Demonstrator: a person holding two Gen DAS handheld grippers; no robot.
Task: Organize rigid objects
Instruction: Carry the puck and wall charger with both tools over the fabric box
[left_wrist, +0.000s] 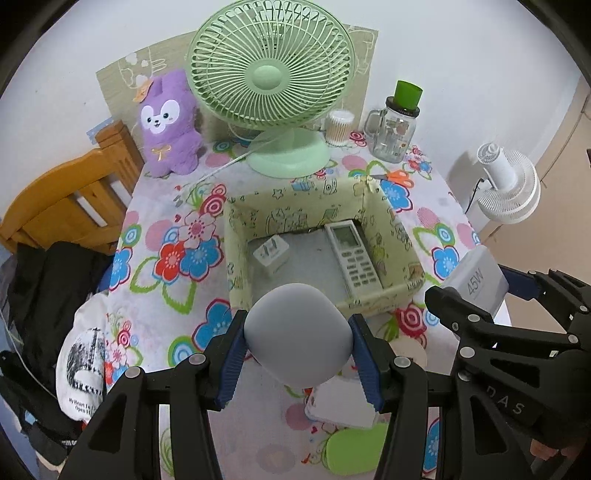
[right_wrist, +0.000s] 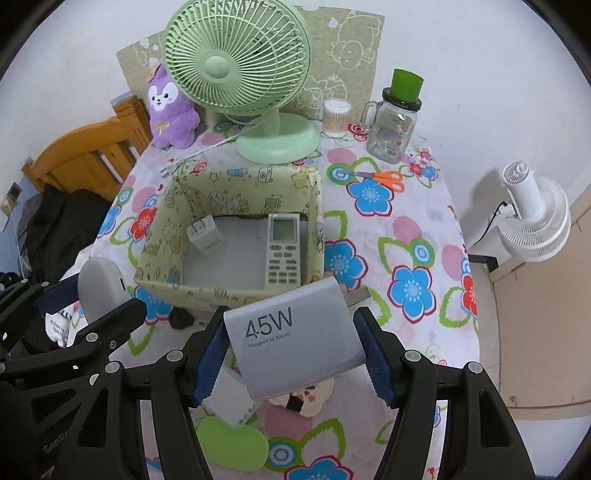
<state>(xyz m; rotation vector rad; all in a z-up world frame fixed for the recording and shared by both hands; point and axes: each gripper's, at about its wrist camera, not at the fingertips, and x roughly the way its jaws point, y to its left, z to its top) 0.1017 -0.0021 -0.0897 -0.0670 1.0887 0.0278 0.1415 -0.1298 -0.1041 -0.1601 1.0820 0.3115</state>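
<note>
A: Where are the edges, and how much room is there?

B: The box (right_wrist: 236, 236) sits mid-table with its top open. Its near wall lies just ahead of both grippers. Inside, a white plug adapter (left_wrist: 271, 254) lies at the left and a remote control (right_wrist: 282, 251) at the right, with bare floor between them. The table's right edge drops off beside a white fan (right_wrist: 532, 218); at the left stands a wooden chair (left_wrist: 70, 195).

A: And the surface?

B: A flowered tablecloth (right_wrist: 410, 236) covers the table. At the back stand a green fan (left_wrist: 271, 77), a purple plush toy (left_wrist: 168, 125), a tub of cotton swabs (right_wrist: 335, 117) and a glass jar (right_wrist: 393, 125) with a green cap. Orange scissors (right_wrist: 384, 179) lie to the right of the box.

A: What do the grippers hold?

B: The left gripper (left_wrist: 299, 354) is clamped on a rounded grey case (left_wrist: 297, 336), held above the cloth just short of the box's near wall. The right gripper (right_wrist: 295, 354) is clamped on a grey charger (right_wrist: 291, 339) marked 45W, its prongs pointing right, also just short of the box.
</note>
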